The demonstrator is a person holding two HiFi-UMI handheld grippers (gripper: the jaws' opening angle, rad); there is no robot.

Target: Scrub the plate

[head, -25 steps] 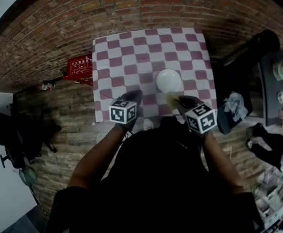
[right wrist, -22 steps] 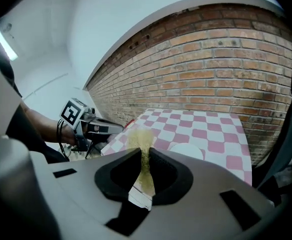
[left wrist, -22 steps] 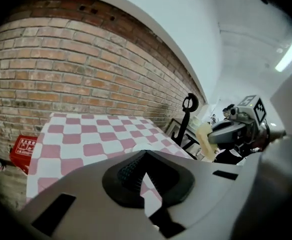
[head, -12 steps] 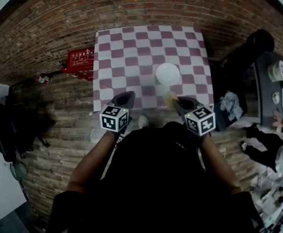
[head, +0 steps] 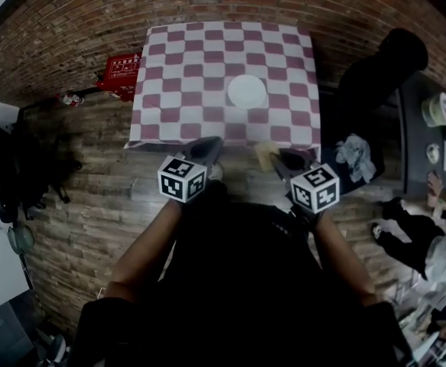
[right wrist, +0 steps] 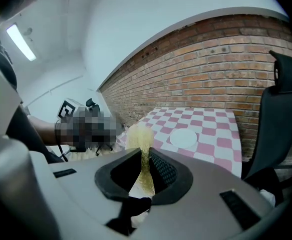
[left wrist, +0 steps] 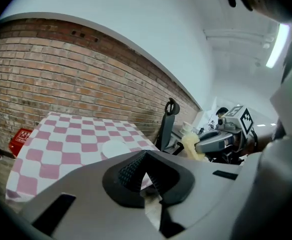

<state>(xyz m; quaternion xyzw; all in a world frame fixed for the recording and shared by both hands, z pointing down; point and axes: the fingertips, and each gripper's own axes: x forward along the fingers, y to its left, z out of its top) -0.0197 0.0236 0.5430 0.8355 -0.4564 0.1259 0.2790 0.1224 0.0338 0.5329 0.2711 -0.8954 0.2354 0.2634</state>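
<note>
Seems to be the approach step: no scrubbing begun yet. With the right gripper [head: 282, 157], pinches a yellow sponge [right wrist: 138, 134] tight between the jaws. With the left gripper [head: 207, 148], holds nothing, jaws pressed together. Hovering just before the near edge of the checkered table [head: 177, 67], well apart from the white plate [head: 247, 92] at its middle. Next, probably: reach forward, open the left to steady the rim, bring the sponge down flat.
</note>
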